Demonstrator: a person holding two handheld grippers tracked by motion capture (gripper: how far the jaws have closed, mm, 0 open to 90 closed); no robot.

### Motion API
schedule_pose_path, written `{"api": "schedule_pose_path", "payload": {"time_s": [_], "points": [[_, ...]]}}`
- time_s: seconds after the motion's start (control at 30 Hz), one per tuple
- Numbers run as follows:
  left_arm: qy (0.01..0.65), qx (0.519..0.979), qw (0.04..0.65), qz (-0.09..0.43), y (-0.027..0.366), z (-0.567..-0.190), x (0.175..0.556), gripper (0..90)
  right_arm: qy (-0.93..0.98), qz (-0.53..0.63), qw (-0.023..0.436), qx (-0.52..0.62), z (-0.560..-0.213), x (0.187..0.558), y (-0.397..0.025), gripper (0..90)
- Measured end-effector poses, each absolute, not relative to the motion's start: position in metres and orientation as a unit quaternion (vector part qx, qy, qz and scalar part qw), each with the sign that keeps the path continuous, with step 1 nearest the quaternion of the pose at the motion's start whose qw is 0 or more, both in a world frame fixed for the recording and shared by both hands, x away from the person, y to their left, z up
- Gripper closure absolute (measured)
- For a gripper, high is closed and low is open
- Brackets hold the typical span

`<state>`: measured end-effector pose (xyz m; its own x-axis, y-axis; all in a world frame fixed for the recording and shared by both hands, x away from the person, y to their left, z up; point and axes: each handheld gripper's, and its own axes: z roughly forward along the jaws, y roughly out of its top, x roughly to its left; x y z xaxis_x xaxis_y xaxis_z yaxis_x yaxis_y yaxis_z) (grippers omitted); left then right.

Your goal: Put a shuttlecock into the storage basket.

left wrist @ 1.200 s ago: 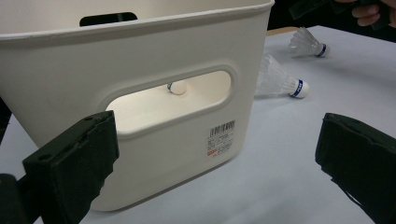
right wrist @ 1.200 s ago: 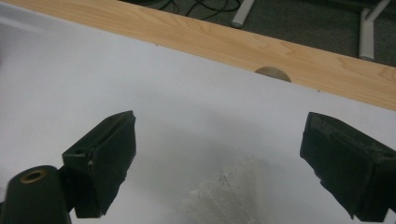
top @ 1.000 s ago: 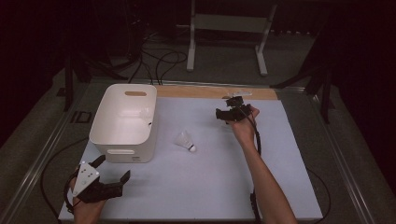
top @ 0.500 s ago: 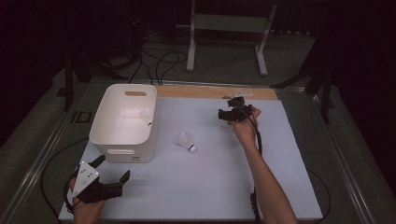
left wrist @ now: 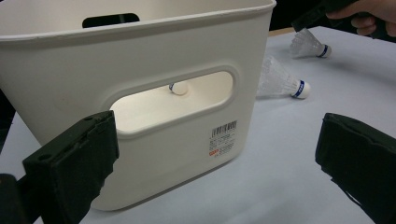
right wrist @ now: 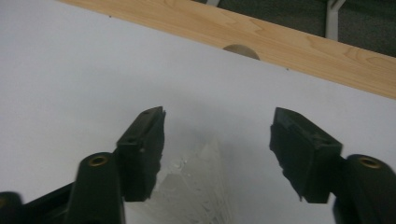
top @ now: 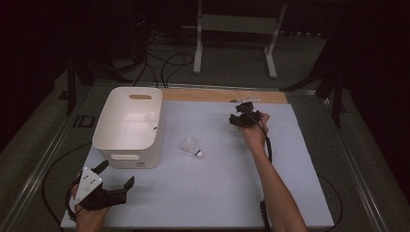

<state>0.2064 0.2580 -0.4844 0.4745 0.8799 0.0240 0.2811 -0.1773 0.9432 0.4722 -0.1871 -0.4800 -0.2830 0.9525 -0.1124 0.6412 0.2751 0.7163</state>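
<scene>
While 1 shuttlecock already lies inside the white bin, the right gripper hovers at the table's far side, jaws spread over a second shuttlecock's feathers, probably to pinch it. Near the bin's front, the left gripper rests low, spread and empty; a third shuttlecock lies mid-table.

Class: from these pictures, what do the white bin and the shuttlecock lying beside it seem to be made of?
Bin: likely moulded plastic, smooth with a slight sheen, rounded rim, cut-out handle, barcode sticker. Shuttlecock: translucent white skirt, feather or thin plastic, too blurred to tell; rounded white tip with a blue band, possibly cork or foam.
</scene>
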Motion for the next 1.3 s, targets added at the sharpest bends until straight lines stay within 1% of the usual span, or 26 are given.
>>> {"api": "schedule_pose_path", "payload": {"time_s": [0.07, 0.23, 0.3, 0.57, 0.8, 0.9, 1.3], "points": [[0.412, 0.704, 0.491, 0.305, 0.258, -0.484, 0.206, 0.0, 0.753, 0.278, 0.276, 0.528, -0.481, 0.471, -0.188, 41.2], [0.413, 0.704, 0.491, 0.305, 0.258, -0.484, 0.206, 0.0, 0.755, 0.271, 0.277, 0.529, -0.482, 0.467, -0.192, 46.0], [0.412, 0.704, 0.491, 0.305, 0.258, -0.484, 0.206, 0.0, 0.754, 0.27, 0.278, 0.53, -0.48, 0.464, -0.195, 49.3], [0.413, 0.704, 0.491, 0.305, 0.257, -0.484, 0.206, 0.0, 0.747, 0.275, 0.28, 0.536, -0.47, 0.453, -0.211, 57.4], [0.412, 0.706, 0.49, 0.305, 0.256, -0.484, 0.207, 0.0, 0.744, 0.283, 0.264, 0.544, -0.467, 0.443, -0.229, 64.1], [0.412, 0.706, 0.489, 0.304, 0.256, -0.484, 0.207, 0.0, 0.745, 0.287, 0.254, 0.545, -0.468, 0.44, -0.234, 69.1], [0.412, 0.706, 0.489, 0.305, 0.256, -0.484, 0.207, 0.0, 0.754, 0.279, 0.23, 0.549, -0.471, 0.436, -0.236, 82.1]]}}
